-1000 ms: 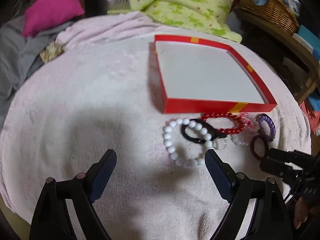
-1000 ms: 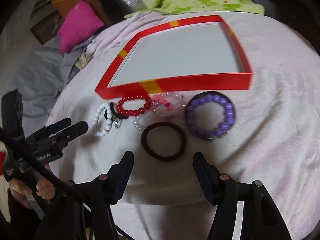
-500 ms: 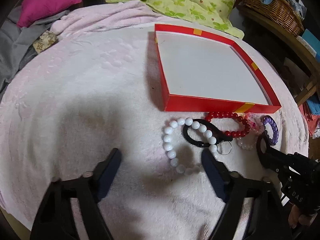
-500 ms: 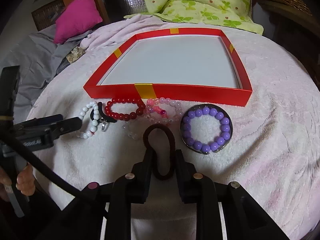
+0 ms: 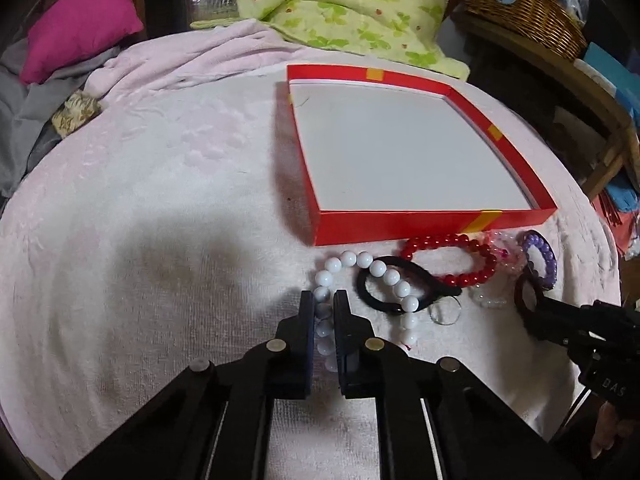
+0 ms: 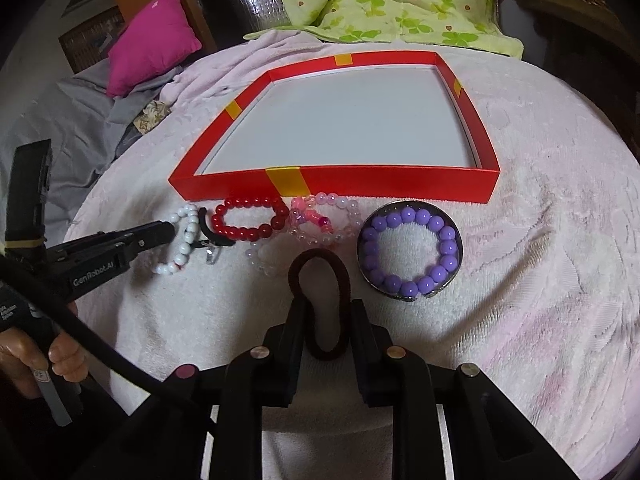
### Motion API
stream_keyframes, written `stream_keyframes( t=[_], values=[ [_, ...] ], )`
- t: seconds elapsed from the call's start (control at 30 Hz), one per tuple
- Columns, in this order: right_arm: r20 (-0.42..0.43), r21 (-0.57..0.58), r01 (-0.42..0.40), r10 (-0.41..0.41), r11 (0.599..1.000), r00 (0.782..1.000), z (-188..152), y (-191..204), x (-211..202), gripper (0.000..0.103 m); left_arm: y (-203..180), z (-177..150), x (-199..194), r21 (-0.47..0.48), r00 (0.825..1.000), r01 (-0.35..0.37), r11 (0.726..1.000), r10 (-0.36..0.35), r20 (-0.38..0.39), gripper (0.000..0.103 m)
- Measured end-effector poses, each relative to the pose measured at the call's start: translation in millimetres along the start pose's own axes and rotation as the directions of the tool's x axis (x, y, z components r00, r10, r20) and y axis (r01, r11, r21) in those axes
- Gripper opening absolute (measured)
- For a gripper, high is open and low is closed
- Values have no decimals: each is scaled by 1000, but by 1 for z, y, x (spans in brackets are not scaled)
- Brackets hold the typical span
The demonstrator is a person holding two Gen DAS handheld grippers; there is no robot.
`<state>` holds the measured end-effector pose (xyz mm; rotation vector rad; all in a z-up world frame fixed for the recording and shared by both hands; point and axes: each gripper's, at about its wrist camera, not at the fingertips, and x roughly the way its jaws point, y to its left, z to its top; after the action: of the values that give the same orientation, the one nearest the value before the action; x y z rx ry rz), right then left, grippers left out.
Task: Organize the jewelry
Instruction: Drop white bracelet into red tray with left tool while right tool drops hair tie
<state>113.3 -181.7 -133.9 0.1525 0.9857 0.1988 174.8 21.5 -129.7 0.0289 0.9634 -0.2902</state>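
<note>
My left gripper (image 5: 320, 312) jaws clamp the white bead bracelet (image 5: 384, 276); right gripper (image 6: 326, 316) jaws pinch the brown hair tie (image 6: 320, 280), probably firmly; red box (image 6: 384, 184) lies directly above both in frame.

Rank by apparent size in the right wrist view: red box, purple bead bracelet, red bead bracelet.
1. red box
2. purple bead bracelet
3. red bead bracelet
The purple lies slightly nearer the camera, so the bracelets' true order is unsure.

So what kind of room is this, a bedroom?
Probably a bedroom or living space at home. The work surface is a soft pink blanket, with a magenta pillow and a green floral quilt behind it, and a wicker basket nearby.
</note>
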Motion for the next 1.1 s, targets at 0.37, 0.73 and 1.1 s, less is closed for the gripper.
stream_keyframes(
  t=[0.37, 0.73, 1.1],
  values=[
    [122, 3, -72, 71, 997, 990, 9, 7, -30, 24, 6, 6, -42, -5, 988, 53, 999, -52, 143, 9],
    [248, 104, -64, 36, 992, 968, 45, -16, -40, 24, -21, 31, -86, 102, 944, 100, 990, -126, 305, 9],
    [226, 199, -89, 43, 976, 973, 107, -45, 2, 24, -44, 91, -46, 128, 935, 112, 986, -148, 324, 9]
  ],
)
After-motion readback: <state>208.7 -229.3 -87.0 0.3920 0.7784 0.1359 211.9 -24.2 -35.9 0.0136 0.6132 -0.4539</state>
